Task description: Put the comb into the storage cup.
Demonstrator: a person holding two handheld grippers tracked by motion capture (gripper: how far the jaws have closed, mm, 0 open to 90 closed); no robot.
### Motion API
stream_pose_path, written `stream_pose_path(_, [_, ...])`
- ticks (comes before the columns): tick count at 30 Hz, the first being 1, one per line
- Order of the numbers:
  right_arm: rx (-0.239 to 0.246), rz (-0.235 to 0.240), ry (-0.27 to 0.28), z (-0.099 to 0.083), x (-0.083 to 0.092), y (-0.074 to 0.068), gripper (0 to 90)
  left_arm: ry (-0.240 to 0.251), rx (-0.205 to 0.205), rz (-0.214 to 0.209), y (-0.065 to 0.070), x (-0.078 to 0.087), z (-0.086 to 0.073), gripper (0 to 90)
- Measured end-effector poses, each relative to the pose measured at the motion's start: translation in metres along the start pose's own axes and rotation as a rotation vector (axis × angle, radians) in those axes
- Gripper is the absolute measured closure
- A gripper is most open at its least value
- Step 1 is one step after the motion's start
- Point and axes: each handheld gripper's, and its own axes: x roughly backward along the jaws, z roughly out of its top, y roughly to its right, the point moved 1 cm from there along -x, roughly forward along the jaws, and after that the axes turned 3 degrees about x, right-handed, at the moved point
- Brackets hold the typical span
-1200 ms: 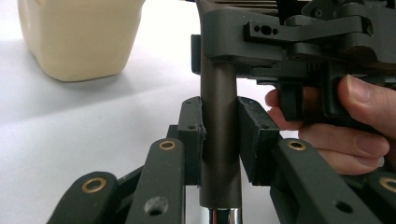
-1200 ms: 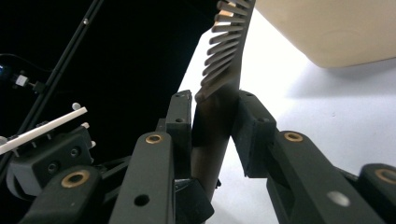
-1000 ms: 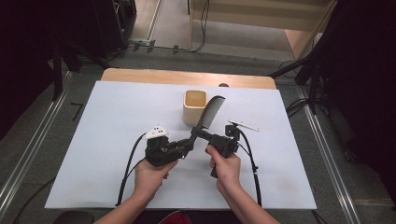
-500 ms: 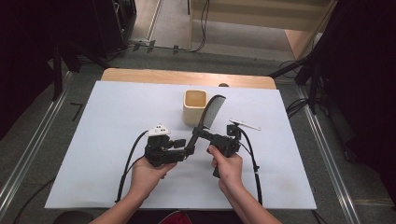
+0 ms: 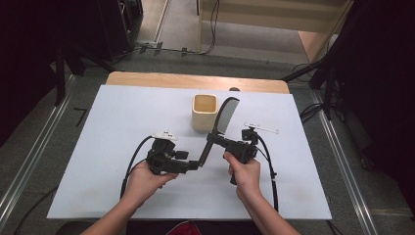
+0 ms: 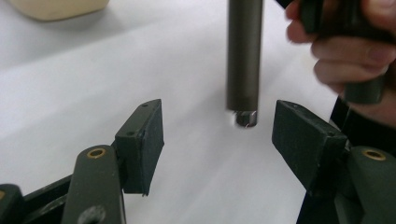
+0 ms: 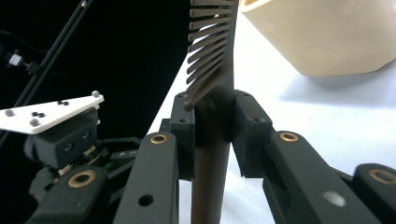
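Nearby, cream cup (image 5: 204,111) stands beside the held comb (image 5: 226,116).

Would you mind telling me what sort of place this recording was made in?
Probably a lab or studio workstation, not a home: a white-covered table ringed by dark curtains, metal floor rails beside it, cables on the grey floor behind.

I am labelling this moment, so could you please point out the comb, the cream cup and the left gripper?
comb (image 5: 226,113), high view, on its toothed head.
cream cup (image 5: 203,113), high view, on its front wall.
left gripper (image 6: 218,135), left gripper view, midway between its open fingertips.
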Motion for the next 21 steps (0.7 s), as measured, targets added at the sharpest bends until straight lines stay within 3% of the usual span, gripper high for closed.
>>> stream_pose_path(6, [0.049,-0.001,-0.019,0.004,0.003,0.0,70.1,-0.021,-0.015,-0.015,-0.009,0.01,-0.002,32.8])
stream_pose_path(13, [0.125,-0.038,-0.017,0.007,0.005,-0.003,70.1,-0.064,-0.029,-0.037,-0.021,0.024,-0.008,31.3])
stream_pose_path(16, [0.148,-0.052,-0.014,0.009,0.006,-0.005,70.1,-0.069,-0.064,-0.021,-0.024,0.029,-0.013,31.3])
stream_pose_path(21, [0.173,-0.068,-0.009,0.012,0.006,-0.007,70.1,-0.086,-0.06,0.001,-0.031,0.032,-0.019,31.3])
